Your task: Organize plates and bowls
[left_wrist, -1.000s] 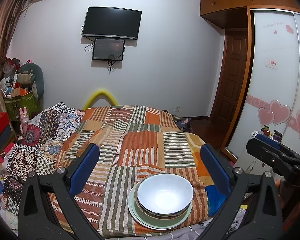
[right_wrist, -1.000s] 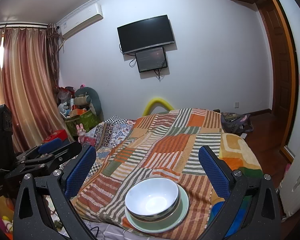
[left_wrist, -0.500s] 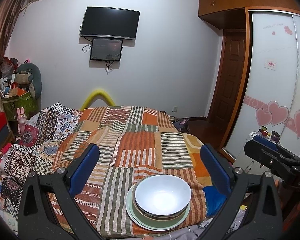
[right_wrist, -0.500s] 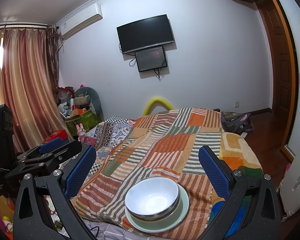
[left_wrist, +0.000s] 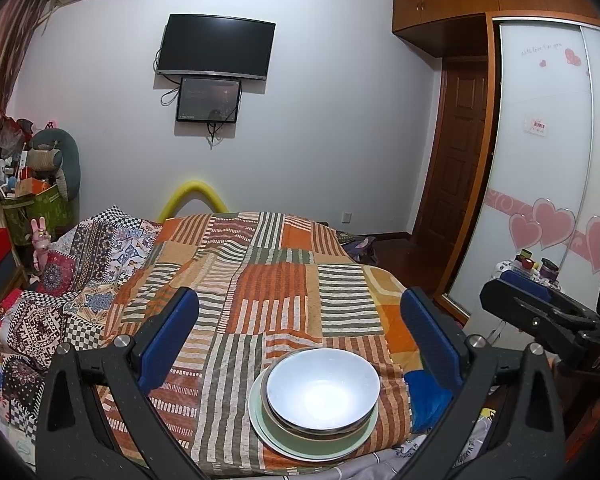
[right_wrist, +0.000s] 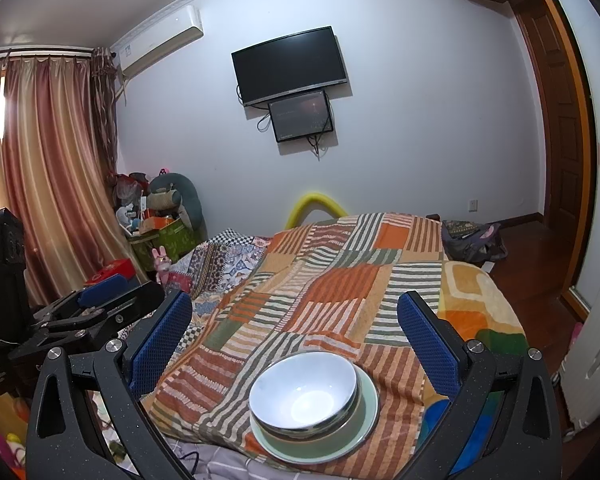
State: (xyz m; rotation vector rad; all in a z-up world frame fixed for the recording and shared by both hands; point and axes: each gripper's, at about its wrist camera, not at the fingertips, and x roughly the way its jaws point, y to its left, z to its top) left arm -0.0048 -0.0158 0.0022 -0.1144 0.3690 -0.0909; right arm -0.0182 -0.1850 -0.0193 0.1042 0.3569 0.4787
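A white bowl (left_wrist: 323, 392) sits stacked on other dishes on a pale green plate (left_wrist: 284, 446), near the front edge of a bed with a striped patchwork cover (left_wrist: 260, 280). The same bowl (right_wrist: 303, 391) and plate (right_wrist: 366, 432) show in the right wrist view. My left gripper (left_wrist: 300, 332) is open and empty, held above and behind the stack. My right gripper (right_wrist: 294, 328) is open and empty, likewise above the stack. The right gripper shows at the right edge of the left wrist view (left_wrist: 540, 320); the left gripper shows at the left of the right wrist view (right_wrist: 100, 308).
A patterned quilt (left_wrist: 60, 300) lies on the bed's left side. Boxes and toys (left_wrist: 32, 200) are piled at the left wall. A wardrobe with heart stickers (left_wrist: 548, 200) and a wooden door (left_wrist: 456, 160) stand right. A yellow foam arch (left_wrist: 196, 196) is behind the bed.
The left wrist view has shifted slightly, so the stack sits a little further left in it. The right wrist view is almost unchanged. Both grippers stay open.
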